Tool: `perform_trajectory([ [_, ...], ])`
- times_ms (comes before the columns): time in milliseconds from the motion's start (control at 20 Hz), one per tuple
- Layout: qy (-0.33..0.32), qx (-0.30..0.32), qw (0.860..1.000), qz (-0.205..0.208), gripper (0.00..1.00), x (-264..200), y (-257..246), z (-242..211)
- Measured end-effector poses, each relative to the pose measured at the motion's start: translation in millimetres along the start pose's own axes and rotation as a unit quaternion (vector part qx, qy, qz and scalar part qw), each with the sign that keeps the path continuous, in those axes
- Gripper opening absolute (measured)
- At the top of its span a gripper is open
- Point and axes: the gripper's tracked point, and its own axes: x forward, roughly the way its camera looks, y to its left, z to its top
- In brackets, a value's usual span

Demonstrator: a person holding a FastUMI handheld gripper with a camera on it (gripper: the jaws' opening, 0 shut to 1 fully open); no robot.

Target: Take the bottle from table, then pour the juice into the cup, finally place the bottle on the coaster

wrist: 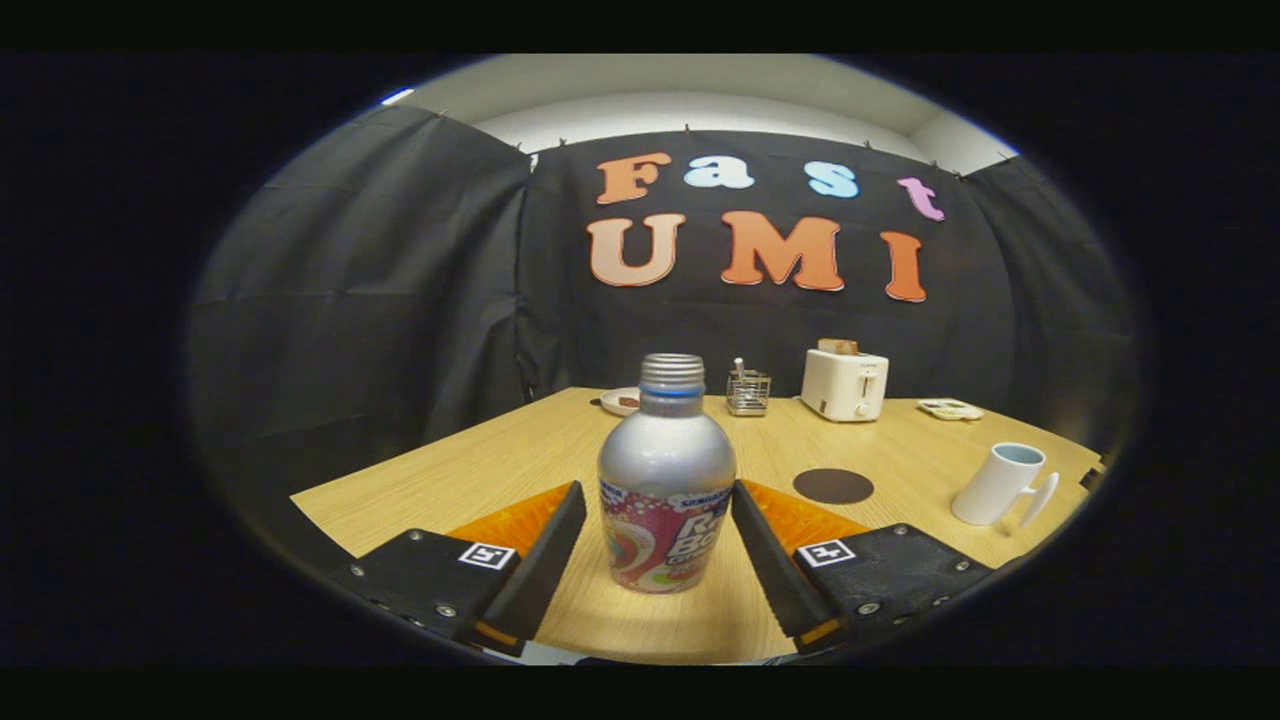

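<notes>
A silver bottle [666, 470] with a colourful label and an uncapped threaded neck stands upright on the wooden table [470, 460]. It sits between the two fingers of my gripper [657, 492], which is open around it. The right finger is at or very near the bottle's side, and a small gap shows at the left finger. A dark round coaster [833, 486] lies flat beyond the right finger. Further right of it stands a white cup [1000, 484], its handle turned toward the table's right edge.
Along the table's far edge are a small plate [622, 401], a wire utensil rack [747, 393], a white toaster [844, 384] with toast in it, and a small dish [950, 408]. Black cloth walls close in the table on three sides.
</notes>
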Motion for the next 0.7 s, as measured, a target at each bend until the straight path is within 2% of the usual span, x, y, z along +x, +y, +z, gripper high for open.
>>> perform_trajectory([
  [450,0.042,0.013,0.999,0.013,0.86,16,3,-34],
  [550,0.040,0.012,0.999,0.016,0.80,16,4,-33],
  [700,0.028,0.024,0.999,0.021,0.77,15,1,-23],
])
